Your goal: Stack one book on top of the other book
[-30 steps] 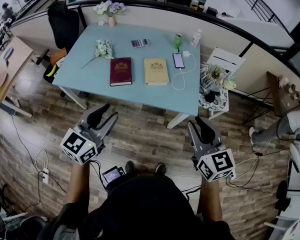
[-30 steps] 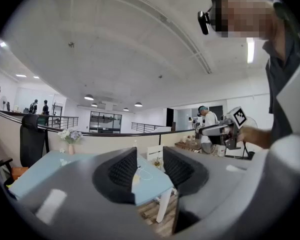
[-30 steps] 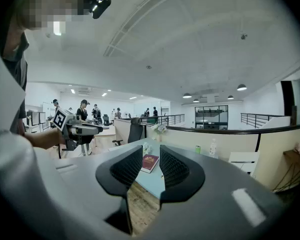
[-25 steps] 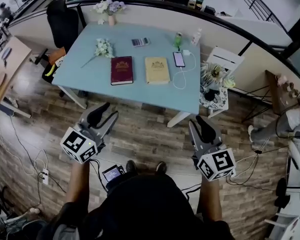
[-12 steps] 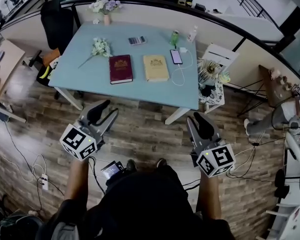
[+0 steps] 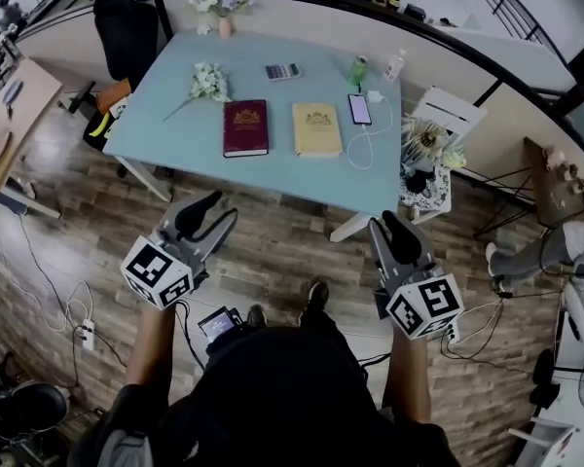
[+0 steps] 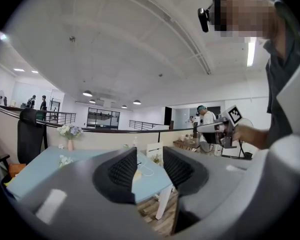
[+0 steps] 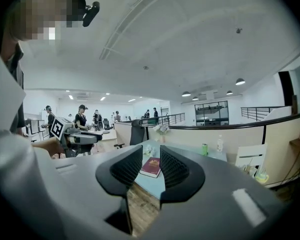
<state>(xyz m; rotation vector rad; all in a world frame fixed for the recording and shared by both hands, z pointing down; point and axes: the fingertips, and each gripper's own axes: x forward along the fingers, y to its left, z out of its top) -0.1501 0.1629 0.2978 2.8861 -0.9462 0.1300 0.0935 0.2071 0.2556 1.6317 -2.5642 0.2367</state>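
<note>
Head view: left gripper [image 6: 206, 214] and right gripper [image 6: 394, 230] both held low over the wood-plank floor [image 6: 273, 251], short of the near edge of the light blue table [image 6: 165, 125] and well apart from the maroon book [image 6: 245, 127] and tan book [image 6: 316, 129]. Left gripper view: jaws parted by a narrow gap, nothing in it. Right gripper view: jaws likewise slightly apart and empty; the maroon book [image 8: 151, 167] lines up in the gap, far off on the tabletop. Books lie flat side by side near the table's middle, maroon to the left, a slim strip of tabletop between them, neither on the other. Just right of the tan book: smartphone [image 6: 359, 109] on a white cable [image 6: 362, 154]. Farther back: calculator [image 6: 283, 71], green can [image 6: 358, 69], flower bunch [image 6: 208, 81], vase of flowers [image 6: 223, 13] at the far edge.
</note>
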